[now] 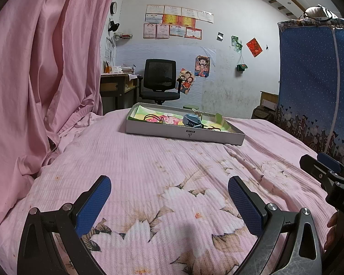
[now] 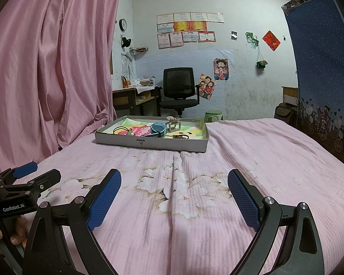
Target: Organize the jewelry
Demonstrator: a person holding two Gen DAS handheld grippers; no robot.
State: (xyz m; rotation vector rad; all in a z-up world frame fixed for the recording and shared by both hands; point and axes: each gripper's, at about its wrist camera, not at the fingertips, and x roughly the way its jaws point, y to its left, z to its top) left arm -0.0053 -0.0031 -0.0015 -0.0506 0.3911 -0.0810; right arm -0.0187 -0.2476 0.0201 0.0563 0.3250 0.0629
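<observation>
- Left tongs spread wide open, empty, low over a pink flowered bedspread.
- Right tongs likewise wide open and empty, just beside the left pair, both pointing the same way across the bed.
- Well ahead of both tongs, far out of reach: a shallow grey box flat on the bedspread, holding the jewelry.
- Inside the box: a blue watch-like band, black hair ties, a pale hair claw, a dark beaded string, all close together on a colourful lining.
- Likely trouble: soft bedding giving way under a pressing grip, tipping the light box and sliding its contents into a heap.
- Likely trouble: thin ties and beads tangling, so one pinch lifts two pieces at once, or small pieces slipping from wide pads.
- Only in the right view: the hair claw upright and clear, the ties separate, a green stool beyond the bed.
- Only in the left view: the box turned corner-on, its contents bunched and partly hidden by the rim, the watch the plainest piece.
- Each view catching the other tongs at its edge, with fingers of the holding hand.
</observation>
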